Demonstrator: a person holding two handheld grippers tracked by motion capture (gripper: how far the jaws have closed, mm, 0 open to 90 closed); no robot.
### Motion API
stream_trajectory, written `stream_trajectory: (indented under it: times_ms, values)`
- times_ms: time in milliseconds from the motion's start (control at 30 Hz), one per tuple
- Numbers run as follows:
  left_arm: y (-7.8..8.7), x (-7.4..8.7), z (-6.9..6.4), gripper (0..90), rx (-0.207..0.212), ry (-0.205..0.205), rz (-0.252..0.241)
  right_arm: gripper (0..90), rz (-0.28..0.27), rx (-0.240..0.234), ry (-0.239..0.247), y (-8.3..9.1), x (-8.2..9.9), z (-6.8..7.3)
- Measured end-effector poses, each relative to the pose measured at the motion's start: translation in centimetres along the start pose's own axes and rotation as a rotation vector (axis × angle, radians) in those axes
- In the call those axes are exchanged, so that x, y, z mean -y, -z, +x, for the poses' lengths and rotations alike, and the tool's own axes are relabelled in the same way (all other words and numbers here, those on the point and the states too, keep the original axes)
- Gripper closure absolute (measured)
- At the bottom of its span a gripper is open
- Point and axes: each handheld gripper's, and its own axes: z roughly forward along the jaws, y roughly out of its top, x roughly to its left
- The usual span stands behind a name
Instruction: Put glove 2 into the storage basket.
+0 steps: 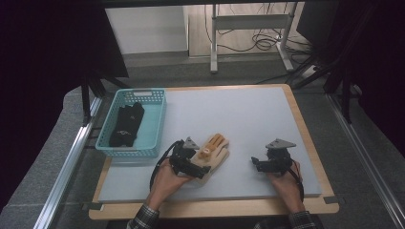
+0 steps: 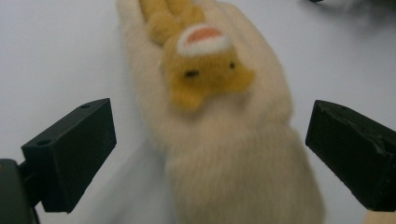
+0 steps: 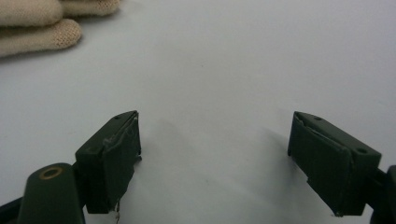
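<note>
Left hand-held gripper (image 2: 210, 154): jaws held apart astride the cream glove (image 2: 224, 154).
Right hand-held gripper (image 3: 229, 158): jaws spread, nothing gripped, over the table (image 3: 233, 70).

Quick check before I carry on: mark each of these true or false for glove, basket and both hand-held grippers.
1. The left hand-held gripper is shut on the cream glove. False: its jaws stand open on either side of the glove's cuff.
2. The glove lies flat on the grey mat. True.
3. The right hand-held gripper holds a black glove. False: it is open over bare mat.
4. The turquoise basket holds dark gloves. True.
5. The basket sits right of the cream glove. False: it sits to its left.
</note>
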Motion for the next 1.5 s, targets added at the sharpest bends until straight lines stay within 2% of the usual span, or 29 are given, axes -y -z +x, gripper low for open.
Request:
stream_trajectory:
  times_ms: [200, 367, 433, 467, 633, 767, 900, 1067, 1233, 1500]
  values:
    - [-2.5, -1.2, -0.2, 2.5, -0.002, 0.001, 0.058, 17.0, 0.001, -0.004, -0.003, 0.0, 0.0, 0.0]
    - [-4.4, -1.6, -0.7, 4.4, -0.033, -0.025, 0.123, 16.9, 0.000, -0.003, -0.004, 0.0, 0.0, 0.0]
    - [-4.6, -1.6, -1.2, 5.7, -0.072, -0.052, 0.134, 17.0, 0.000, -0.003, -0.002, 0.0, 0.0, 0.0]
    - [-4.5, -1.6, -1.3, 7.3, -0.072, -0.055, 0.135, 16.9, 0.000, -0.002, -0.003, 0.0, 0.0, 0.0]
    - [-4.0, -1.8, -1.8, 25.0, -0.063, -0.069, 0.149, 17.0, 0.000, -0.002, -0.003, 0.0, 0.0, 0.0]
    - [-3.8, -2.2, -2.2, 43.8, -0.053, -0.084, 0.177, 17.0, 0.003, -0.006, -0.005, 0.0, 0.0, -0.1]
    - [-3.6, -2.4, -2.2, 52.2, -0.039, -0.091, 0.189, 17.0, 0.001, -0.002, -0.002, 0.0, 0.0, 0.0]
    - [-2.6, -2.5, -0.6, 53.7, -0.008, -0.032, 0.148, 17.0, 0.002, -0.005, -0.004, 0.0, 0.0, -0.1]
    - [-0.1, -3.0, 1.0, 53.4, -0.031, -0.003, 0.110, 17.0, 0.002, -0.004, -0.003, 0.0, 0.0, -0.1]
    - [4.5, -4.1, 3.8, 52.4, -0.118, 0.035, 0.064, 16.9, 0.002, -0.005, -0.003, 0.0, 0.0, -0.1]
